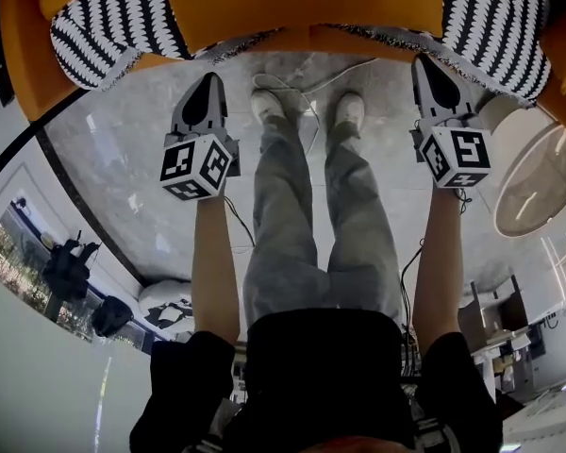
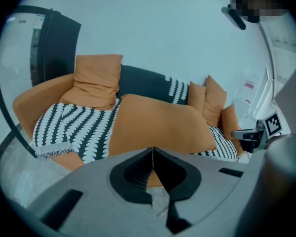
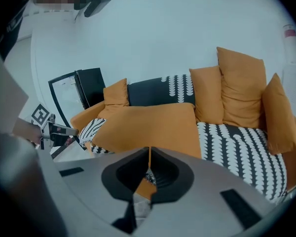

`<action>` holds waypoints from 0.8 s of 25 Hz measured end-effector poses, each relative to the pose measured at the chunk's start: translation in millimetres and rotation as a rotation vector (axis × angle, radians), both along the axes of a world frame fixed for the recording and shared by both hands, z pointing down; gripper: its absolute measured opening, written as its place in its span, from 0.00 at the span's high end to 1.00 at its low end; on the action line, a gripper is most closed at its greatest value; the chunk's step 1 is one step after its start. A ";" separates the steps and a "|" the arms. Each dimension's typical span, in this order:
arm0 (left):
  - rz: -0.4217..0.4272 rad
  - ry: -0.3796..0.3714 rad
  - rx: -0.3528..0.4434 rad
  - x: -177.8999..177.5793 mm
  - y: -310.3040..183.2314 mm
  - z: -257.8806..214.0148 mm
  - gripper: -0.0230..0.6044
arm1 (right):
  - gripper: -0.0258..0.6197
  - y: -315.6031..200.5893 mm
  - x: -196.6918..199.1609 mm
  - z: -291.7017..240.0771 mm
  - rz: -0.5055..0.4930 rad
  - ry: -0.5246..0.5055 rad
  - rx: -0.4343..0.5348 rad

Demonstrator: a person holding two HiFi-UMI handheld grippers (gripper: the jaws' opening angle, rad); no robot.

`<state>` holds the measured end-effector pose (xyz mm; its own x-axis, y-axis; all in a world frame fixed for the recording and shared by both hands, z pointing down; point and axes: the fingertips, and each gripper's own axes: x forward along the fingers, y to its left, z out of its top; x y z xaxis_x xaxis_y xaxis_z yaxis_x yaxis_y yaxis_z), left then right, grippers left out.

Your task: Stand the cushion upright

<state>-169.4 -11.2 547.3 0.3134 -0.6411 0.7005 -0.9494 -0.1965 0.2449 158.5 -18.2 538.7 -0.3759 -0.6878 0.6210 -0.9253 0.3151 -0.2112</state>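
Note:
A large orange cushion (image 1: pixel 302 3) lies flat on the seat of an orange sofa (image 1: pixel 19 55); it fills the middle of the left gripper view (image 2: pixel 158 125) and the right gripper view (image 3: pixel 148 125). My left gripper (image 1: pixel 208 83) hangs over the floor just short of the sofa's front edge, its jaws shut with nothing between them (image 2: pixel 153 154). My right gripper (image 1: pixel 424 66) is level with it on the other side, also shut and empty (image 3: pixel 149 154). Both point down toward the cushion's front edge and touch nothing.
Black-and-white patterned throws (image 1: pixel 113 22) cover the seat on both sides of the cushion. Several orange cushions (image 3: pixel 239 90) stand against the backrest. A round glass table (image 1: pixel 538 182) is at the right. The person's legs and shoes (image 1: pixel 307 111) and a cable lie between the grippers.

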 end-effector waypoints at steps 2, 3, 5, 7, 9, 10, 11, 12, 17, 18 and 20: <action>-0.011 0.011 -0.017 -4.5 0.5 8.5 0.95 | 0.94 -0.4 7.4 12.8 -0.008 0.009 -0.023; -0.007 0.014 -0.025 -4.2 1.7 12.0 0.95 | 0.94 -0.4 12.0 18.9 -0.012 0.016 -0.038; 0.005 0.010 -0.043 -4.5 4.1 18.3 0.95 | 0.94 -0.4 20.6 30.3 -0.018 0.029 -0.075; 0.020 -0.005 -0.060 -9.6 4.8 26.0 0.95 | 0.94 -2.4 27.0 41.0 -0.022 0.047 -0.105; 0.035 -0.030 -0.081 -17.6 3.9 36.7 0.95 | 0.94 -6.0 32.8 53.6 -0.036 0.077 -0.129; 0.032 -0.042 -0.093 -21.0 3.5 42.3 0.94 | 0.94 -7.7 37.0 60.4 -0.045 0.092 -0.140; 0.023 -0.052 -0.106 -24.2 3.6 47.4 0.94 | 0.93 -8.8 41.8 66.8 -0.054 0.100 -0.152; 0.011 -0.061 -0.118 -27.4 3.9 51.7 0.91 | 0.91 -9.4 46.0 72.8 -0.060 0.098 -0.165; 0.042 -0.131 -0.171 -43.0 0.7 71.8 0.75 | 0.65 -14.1 63.4 100.9 -0.089 0.156 -0.246; 0.065 -0.153 -0.182 -45.1 -1.0 76.6 0.73 | 0.65 -15.3 68.0 106.0 -0.100 0.189 -0.259; 0.104 -0.192 -0.205 -50.1 -4.8 86.3 0.71 | 0.65 -16.8 75.7 115.1 -0.123 0.242 -0.283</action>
<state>-219.5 -16.0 633.7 0.2195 -0.4516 0.8648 -0.9595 -0.2602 0.1076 234.3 -34.9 653.8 -0.2644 -0.4358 0.8604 -0.9179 0.3873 -0.0859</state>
